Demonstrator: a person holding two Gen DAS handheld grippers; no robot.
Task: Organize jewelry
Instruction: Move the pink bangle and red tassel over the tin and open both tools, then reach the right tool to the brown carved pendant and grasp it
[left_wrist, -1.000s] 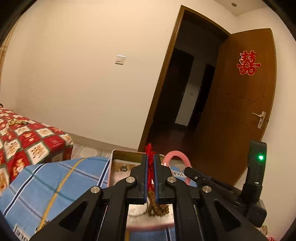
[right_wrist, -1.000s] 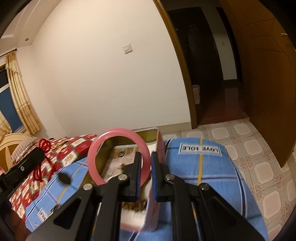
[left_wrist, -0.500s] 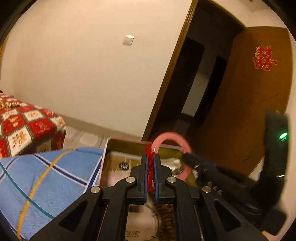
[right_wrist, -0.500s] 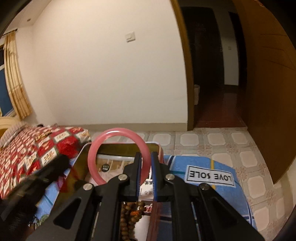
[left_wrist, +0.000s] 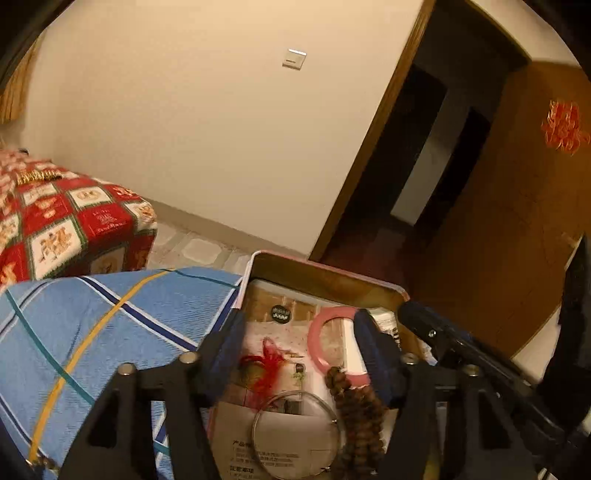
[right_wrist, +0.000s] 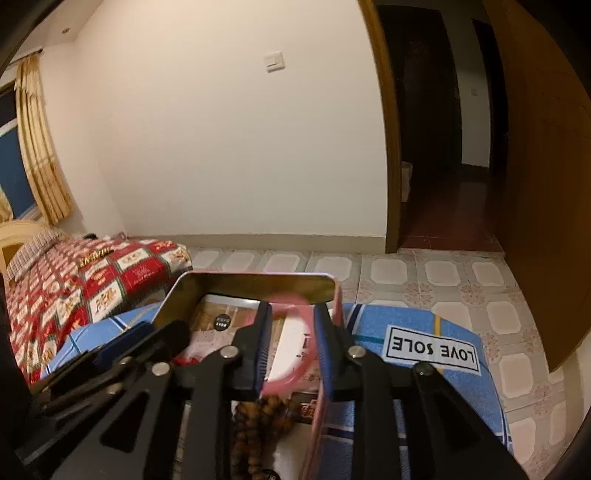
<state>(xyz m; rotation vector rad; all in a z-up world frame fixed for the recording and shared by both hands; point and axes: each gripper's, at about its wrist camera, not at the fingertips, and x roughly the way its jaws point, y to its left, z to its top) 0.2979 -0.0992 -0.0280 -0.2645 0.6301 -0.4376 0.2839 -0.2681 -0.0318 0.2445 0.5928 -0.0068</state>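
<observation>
Left wrist: tin (left_wrist: 325, 273) on blue blanket (left_wrist: 92, 332)

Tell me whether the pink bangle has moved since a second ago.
Yes. The pink bangle has dropped from above the tin's far rim to inside the tin, released as the right hand-held gripper jaws opened.

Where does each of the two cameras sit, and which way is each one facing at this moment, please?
Left wrist: on the left gripper, looking forward and down into the open tin, where the red knot charm, pink bangle and wooden beads lie; its own jaws stand open, and the right gripper enters at right.
Right wrist: on the right gripper, facing the same tin; its jaws stand apart around the blurred bangle.
Shared: tin, bangle, beads, blue cloth, light switch, doorway.
</observation>
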